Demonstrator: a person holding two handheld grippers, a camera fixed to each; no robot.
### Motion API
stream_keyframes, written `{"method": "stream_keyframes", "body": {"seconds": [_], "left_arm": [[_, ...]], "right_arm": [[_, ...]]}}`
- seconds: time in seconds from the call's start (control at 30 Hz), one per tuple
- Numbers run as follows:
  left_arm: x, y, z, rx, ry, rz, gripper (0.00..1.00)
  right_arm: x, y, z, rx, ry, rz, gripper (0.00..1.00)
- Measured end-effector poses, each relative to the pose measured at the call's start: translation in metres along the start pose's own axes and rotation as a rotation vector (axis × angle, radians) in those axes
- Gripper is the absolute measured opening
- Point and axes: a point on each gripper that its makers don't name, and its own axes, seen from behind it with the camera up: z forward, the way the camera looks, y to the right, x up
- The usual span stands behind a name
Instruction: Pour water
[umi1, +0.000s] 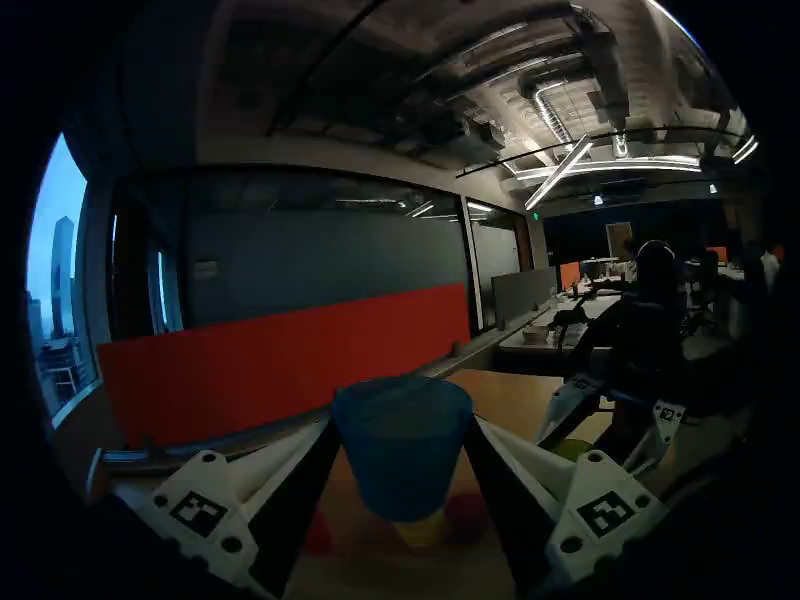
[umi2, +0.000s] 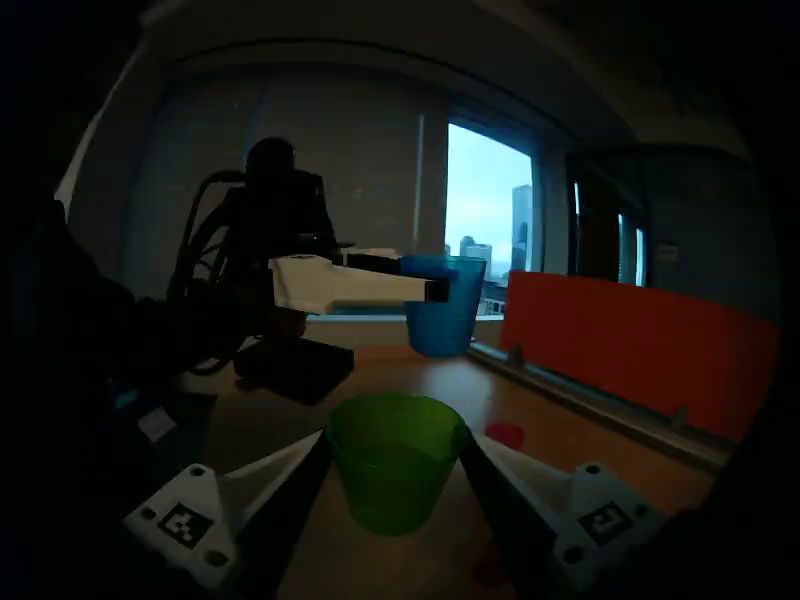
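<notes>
Left gripper (umi1: 402, 432) narrowed to cup width, both fingers pressing the blue cup (umi1: 402, 465), upright. In the right gripper view this cup hangs above the table (umi2: 570, 445), beyond and slightly right of the green cup (umi2: 393, 470). Right gripper (umi2: 395, 442) fingers clamp the green cup's sides, rim up. Red partition (umi2: 640, 340) bounds the table's right edge; small red disc (umi2: 505, 434) near it; black device (umi2: 295, 368) back left; bare wood between

One blue cup (umi1: 402, 445), one green cup (umi2: 395, 460), perhaps two red discs (umi2: 505, 433)
</notes>
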Motion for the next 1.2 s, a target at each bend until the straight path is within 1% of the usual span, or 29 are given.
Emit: {"method": "stream_keyframes", "body": {"seconds": [0.2, 0.3, 0.5, 0.7, 0.9, 1.2], "left_arm": [[-0.014, -0.004, -0.003, 0.004, -0.035, 0.001, 0.85], [-0.024, -0.005, -0.005, 0.006, -0.058, 0.000, 0.85], [-0.058, -0.012, -0.008, 0.015, -0.137, -0.009, 0.85], [-0.094, -0.014, -0.006, 0.013, -0.216, -0.016, 0.85], [-0.121, -0.011, -0.003, -0.003, -0.272, -0.005, 0.86], [-0.156, -0.002, 0.003, -0.042, -0.351, 0.020, 0.86]], "right_arm": [[-0.002, 0.001, -0.002, 0.000, -0.016, -0.001, 0.91], [-0.004, 0.002, -0.003, 0.002, -0.026, 0.003, 0.91], [-0.016, 0.005, -0.003, 0.007, -0.065, 0.022, 0.91], [-0.035, 0.005, -0.002, 0.020, -0.119, 0.042, 0.91], [-0.049, 0.005, 0.000, 0.036, -0.173, 0.045, 0.91], [-0.068, 0.010, 0.004, 0.057, -0.239, 0.055, 0.91]]}}
